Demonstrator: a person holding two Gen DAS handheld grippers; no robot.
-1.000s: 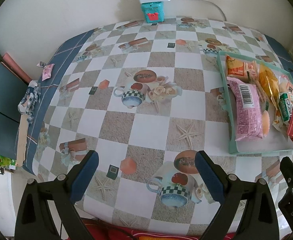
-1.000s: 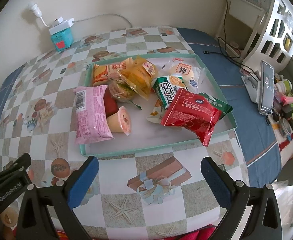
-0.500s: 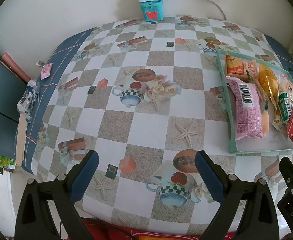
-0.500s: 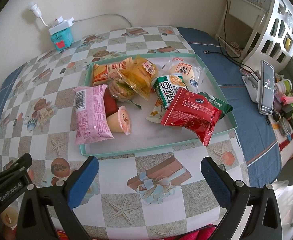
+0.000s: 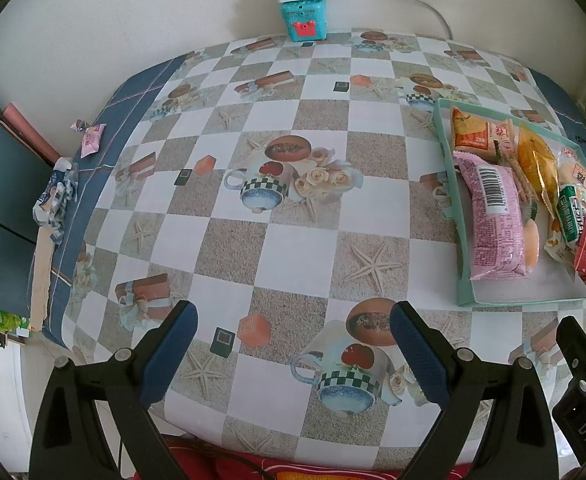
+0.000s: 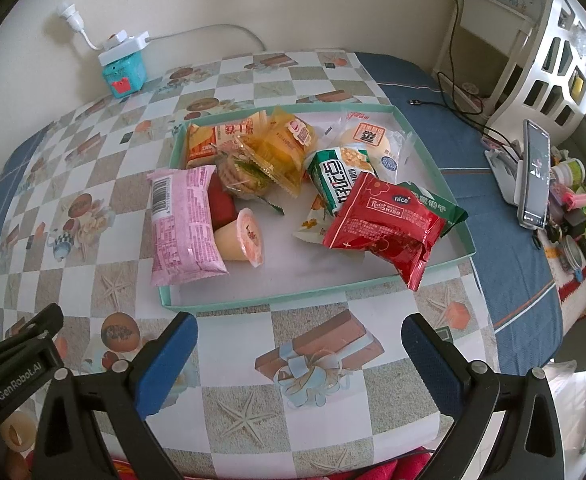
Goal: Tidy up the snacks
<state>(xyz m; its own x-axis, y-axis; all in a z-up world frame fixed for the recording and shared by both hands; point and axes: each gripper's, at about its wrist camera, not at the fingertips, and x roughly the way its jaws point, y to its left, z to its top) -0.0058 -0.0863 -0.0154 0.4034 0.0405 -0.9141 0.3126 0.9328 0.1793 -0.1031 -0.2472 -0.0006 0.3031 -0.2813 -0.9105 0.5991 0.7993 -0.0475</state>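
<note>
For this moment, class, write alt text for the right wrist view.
A shallow teal tray on a checked tablecloth holds a jumble of snacks: a pink packet, a red Nice packet and a jelly cup. The open right gripper hovers before it, empty.

Each black hand-held gripper [image 6: 299, 354] has blue pads [image 6: 165, 364]; silver screws

Tray [image 6: 253, 303] sat on table [image 6: 333, 400], snack packets [image 6: 381, 224] piled inside. Power strip [image 6: 123, 46] lay far left by wall; phone [image 6: 535, 174] stood right of tray.
</note>
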